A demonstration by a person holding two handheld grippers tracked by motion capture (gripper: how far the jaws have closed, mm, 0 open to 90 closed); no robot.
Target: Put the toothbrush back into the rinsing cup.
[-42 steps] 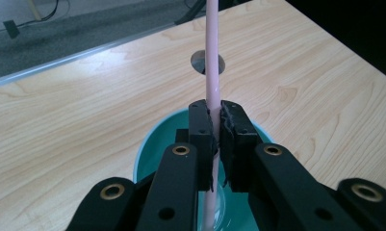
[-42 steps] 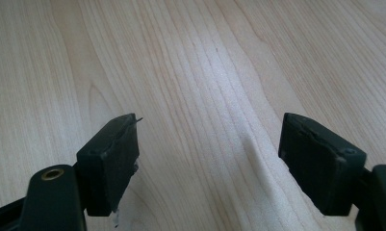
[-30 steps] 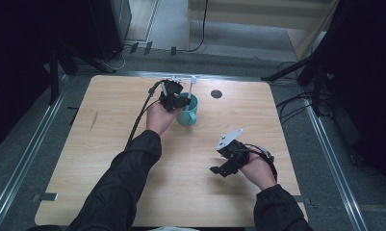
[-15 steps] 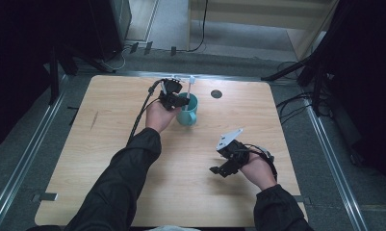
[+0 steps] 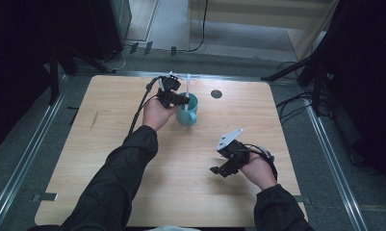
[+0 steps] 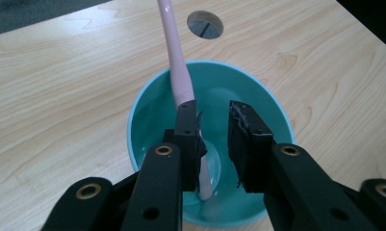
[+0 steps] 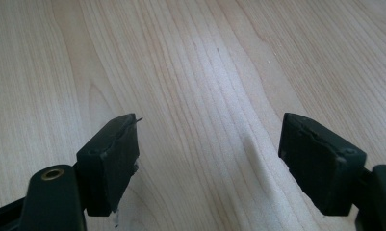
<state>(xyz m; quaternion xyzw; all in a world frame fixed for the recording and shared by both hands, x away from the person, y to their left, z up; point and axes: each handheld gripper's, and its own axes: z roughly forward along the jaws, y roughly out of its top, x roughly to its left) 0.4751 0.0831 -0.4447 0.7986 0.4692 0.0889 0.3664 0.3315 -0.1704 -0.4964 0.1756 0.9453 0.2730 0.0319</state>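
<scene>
- Toothbrush (image 6: 178, 72): a pale pink stick standing tilted in the teal cup (image 5: 189, 109), its lower end on the cup floor and its stem leaning on the rim, the upper part rising out past it. Judged risk: a light, top-heavy lean; a nudge could swing it round the rim or tip it out.
- Teal cup: upright near the desk's (image 5: 133, 192) far edge, about midway along it, just short of the round cable hole (image 5: 216, 94). Judged risk: a sideways pull on the stem could tilt or slide the cup toward that edge.
- Left gripper (image 6: 214, 137): over the cup mouth, jaws parted with a gap between them; one jaw lies against the stem, the other stands clear, so nothing is grasped. Judged risk: drawing away sideways could drag the stem along; closing now might pinch it off-centre and lever the cup.
- Right gripper (image 5: 229, 161): well apart, low over bare wood near the desk's near right corner, jaws spread wide and empty. Judged risk: too far off to steady the cup if it tips.
</scene>
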